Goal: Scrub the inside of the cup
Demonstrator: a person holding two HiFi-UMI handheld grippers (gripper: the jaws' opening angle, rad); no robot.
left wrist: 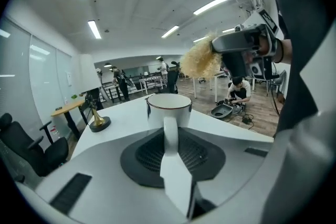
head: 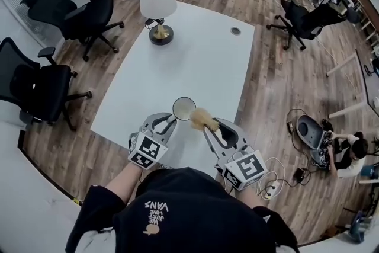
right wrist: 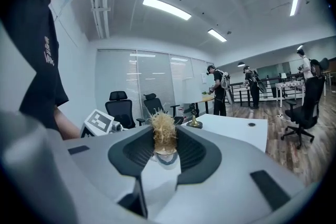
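Grippers, two, hand-held, each with a marker cube. The left gripper (head: 170, 121) sits in the lower centre of the head view, jaws drawn narrow and clamped on the handle of the cup (head: 184, 108). Its own view shows the left gripper (left wrist: 170, 131) pinching that handle edge-on, with the cup (left wrist: 169, 107) straight ahead at frame centre. The right gripper (head: 211, 127) sits just right of it, jaws closed on the base of the brush (head: 204, 119). Its own view shows the right gripper (right wrist: 165, 148) with the brush (right wrist: 164, 132) standing up between the jaws.

Table (head: 195, 50): white, rectangular, running from frame centre toward the top.

Office chairs (head: 37, 87): black, two, at the left edge.

Lamp (head: 158, 4): white shade on a brass-coloured base, at the far end of the table, upper centre.

Cup: white, upright, with a thin dark line around the rim, a loop handle turned toward the person and an open mouth. It is by the table's near edge. Whether it rests on the table cannot be told.

Brush: straw-coloured, shaggy head, held just above and right of the cup's rim, outside the mouth. In the left gripper view the brush (left wrist: 200, 60) hangs at upper right.
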